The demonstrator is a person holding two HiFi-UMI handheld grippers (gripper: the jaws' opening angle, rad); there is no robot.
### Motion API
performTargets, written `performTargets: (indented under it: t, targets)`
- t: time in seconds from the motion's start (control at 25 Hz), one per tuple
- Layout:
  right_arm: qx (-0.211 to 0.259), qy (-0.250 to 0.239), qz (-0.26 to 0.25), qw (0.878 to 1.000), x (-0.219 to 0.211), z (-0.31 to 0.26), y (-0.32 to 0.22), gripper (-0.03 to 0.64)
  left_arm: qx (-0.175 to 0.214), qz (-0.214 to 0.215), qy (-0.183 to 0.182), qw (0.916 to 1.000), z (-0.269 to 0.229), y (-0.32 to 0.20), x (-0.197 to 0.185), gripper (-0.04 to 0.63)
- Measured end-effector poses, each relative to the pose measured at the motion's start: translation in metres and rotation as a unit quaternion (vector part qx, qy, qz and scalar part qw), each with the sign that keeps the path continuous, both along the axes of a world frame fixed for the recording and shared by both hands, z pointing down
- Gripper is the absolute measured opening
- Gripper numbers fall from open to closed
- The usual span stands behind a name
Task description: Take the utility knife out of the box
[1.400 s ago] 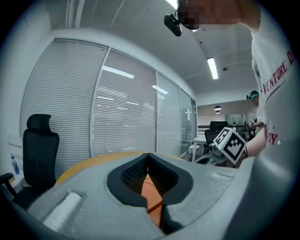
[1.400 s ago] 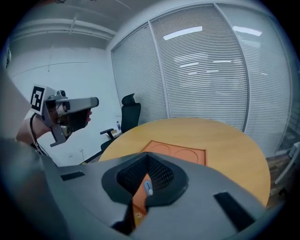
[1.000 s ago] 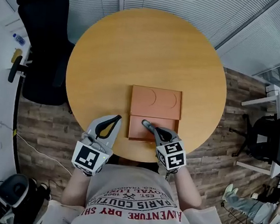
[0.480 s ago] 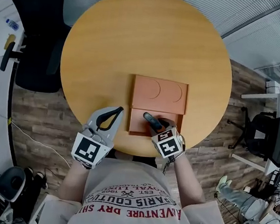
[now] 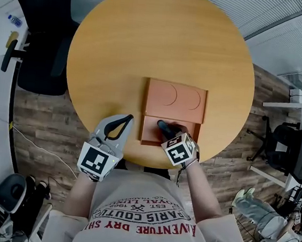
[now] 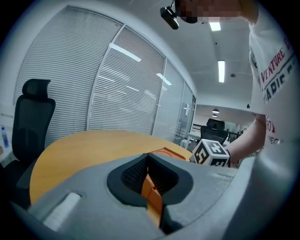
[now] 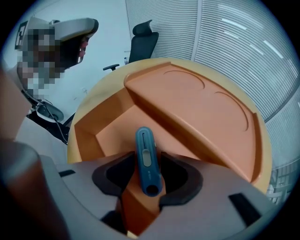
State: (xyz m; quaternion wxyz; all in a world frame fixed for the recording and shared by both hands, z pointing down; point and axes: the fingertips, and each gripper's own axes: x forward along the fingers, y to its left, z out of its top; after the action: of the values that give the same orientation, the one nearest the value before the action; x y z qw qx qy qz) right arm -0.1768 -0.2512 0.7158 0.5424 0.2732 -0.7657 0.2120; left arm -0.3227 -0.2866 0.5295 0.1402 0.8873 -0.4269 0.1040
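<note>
Grasping was the step in hand: the right tool pointed steeply down into the open orange box on the round wooden surface. Its jaws were wide and closing, with the blue utility knife lying between them, seemingly not yet pinched. Next they would have to clamp, then lift clear. The left tool, jaws together and empty, hovered beside the box.

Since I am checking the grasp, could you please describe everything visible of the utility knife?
The utility knife is a slim, blue, plastic-looking handle with a slider in a slot along its top and a hole at its near end. No blade shows. It lies in the open orange box, between the jaws of the right claw, which are closing on it.
</note>
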Motion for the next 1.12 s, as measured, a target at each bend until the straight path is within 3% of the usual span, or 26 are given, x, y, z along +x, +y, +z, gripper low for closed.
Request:
performTargets:
  t: [0.64, 0.88, 1.12]
  targets:
    - [0.002, -0.010, -0.023, 1.000, 0.007, -0.003, 0.005, 0.132, 0.004, -0.005, -0.002, 1.0000, -0.010, 0.007, 0.009, 0.009]
    - [0.011, -0.045, -0.017, 0.999, 0.006, -0.024, 0.008, 0.132, 0.008, -0.013, -0.003, 0.9999, -0.015, 0.012, 0.014, 0.009]
    - [0.052, -0.082, -0.006, 0.995, 0.011, -0.068, -0.002, 0.132, 0.022, -0.008, -0.005, 0.9997, -0.031, 0.016, 0.030, 0.009]
